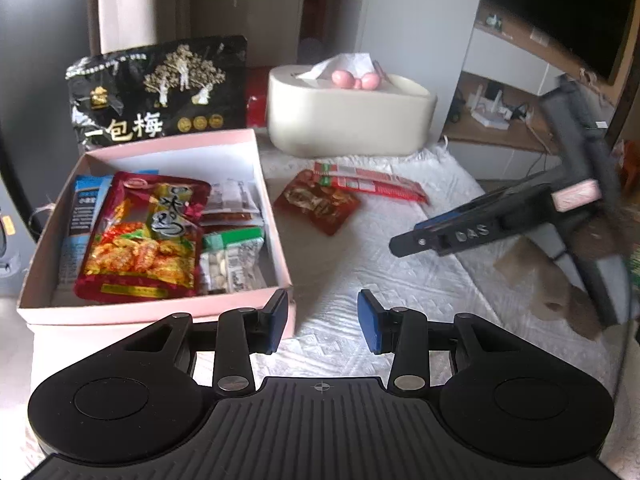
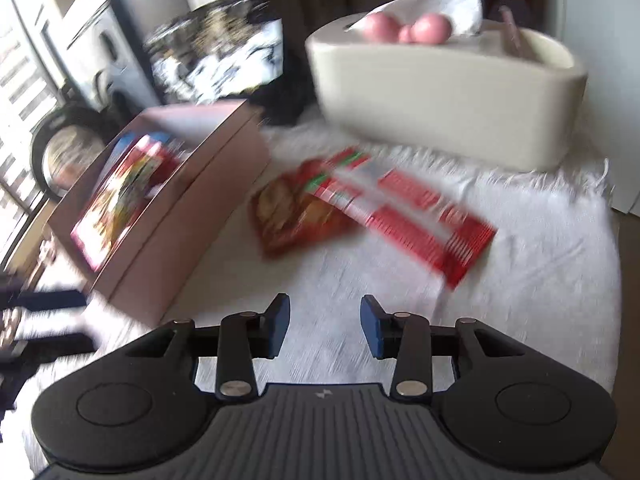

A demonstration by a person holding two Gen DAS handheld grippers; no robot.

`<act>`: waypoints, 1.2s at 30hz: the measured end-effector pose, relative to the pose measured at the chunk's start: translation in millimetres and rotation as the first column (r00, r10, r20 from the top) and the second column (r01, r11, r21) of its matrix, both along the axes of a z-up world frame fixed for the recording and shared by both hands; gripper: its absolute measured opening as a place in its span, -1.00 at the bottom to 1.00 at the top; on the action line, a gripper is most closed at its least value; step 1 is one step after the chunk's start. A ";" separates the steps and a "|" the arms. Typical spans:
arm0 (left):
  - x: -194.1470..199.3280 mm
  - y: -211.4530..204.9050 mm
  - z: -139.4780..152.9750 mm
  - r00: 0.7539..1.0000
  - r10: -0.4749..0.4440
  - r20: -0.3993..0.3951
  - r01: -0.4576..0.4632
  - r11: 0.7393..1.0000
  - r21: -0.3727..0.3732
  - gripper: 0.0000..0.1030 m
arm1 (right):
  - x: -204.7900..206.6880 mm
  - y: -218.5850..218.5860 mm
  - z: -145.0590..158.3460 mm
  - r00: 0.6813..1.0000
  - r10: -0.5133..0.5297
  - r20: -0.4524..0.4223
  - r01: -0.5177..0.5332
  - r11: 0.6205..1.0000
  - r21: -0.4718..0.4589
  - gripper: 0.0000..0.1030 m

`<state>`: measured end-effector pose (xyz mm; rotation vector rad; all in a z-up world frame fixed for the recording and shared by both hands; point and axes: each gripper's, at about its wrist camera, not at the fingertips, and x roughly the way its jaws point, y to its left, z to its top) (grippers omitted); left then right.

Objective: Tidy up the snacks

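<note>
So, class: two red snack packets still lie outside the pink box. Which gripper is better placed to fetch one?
Probably the right gripper: empty, open, facing the red packets. The left gripper sits beside the pink box.

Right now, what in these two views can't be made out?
- Right wrist view: print on the red strip packets is motion-blurred.
- Left wrist view: packets under the red snack bag in the pink box are covered.
- Left wrist view: right gripper jaw gap is side-on, unreadable.

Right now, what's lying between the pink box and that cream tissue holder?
In the left wrist view, between the pink box and the tissue holder lie a dark red snack pouch and red striped packets on white cloth.
</note>
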<state>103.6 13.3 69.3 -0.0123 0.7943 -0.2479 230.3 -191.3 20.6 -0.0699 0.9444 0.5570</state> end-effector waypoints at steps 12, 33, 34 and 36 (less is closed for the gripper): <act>-15.8 28.7 -17.8 0.998 0.057 -0.039 -0.063 0.982 -0.178 -0.16 | -4.3 12.8 17.4 0.987 0.006 0.161 -0.029 0.989 0.142 0.20; -27.6 60.8 -56.2 0.992 0.122 -0.044 -0.129 0.966 -0.222 -0.16 | 49.6 70.9 -22.9 0.966 0.136 0.219 -0.130 0.991 -0.044 0.51; -27.6 61.1 -56.4 0.991 0.126 -0.045 -0.133 0.965 -0.228 -0.16 | 45.6 71.4 -22.7 0.964 0.138 0.226 -0.127 0.990 -0.065 0.46; -27.6 60.8 -56.7 0.990 0.133 -0.048 -0.141 0.962 -0.235 -0.16 | 37.5 72.0 -19.4 0.960 0.148 0.238 -0.126 0.986 -0.106 0.33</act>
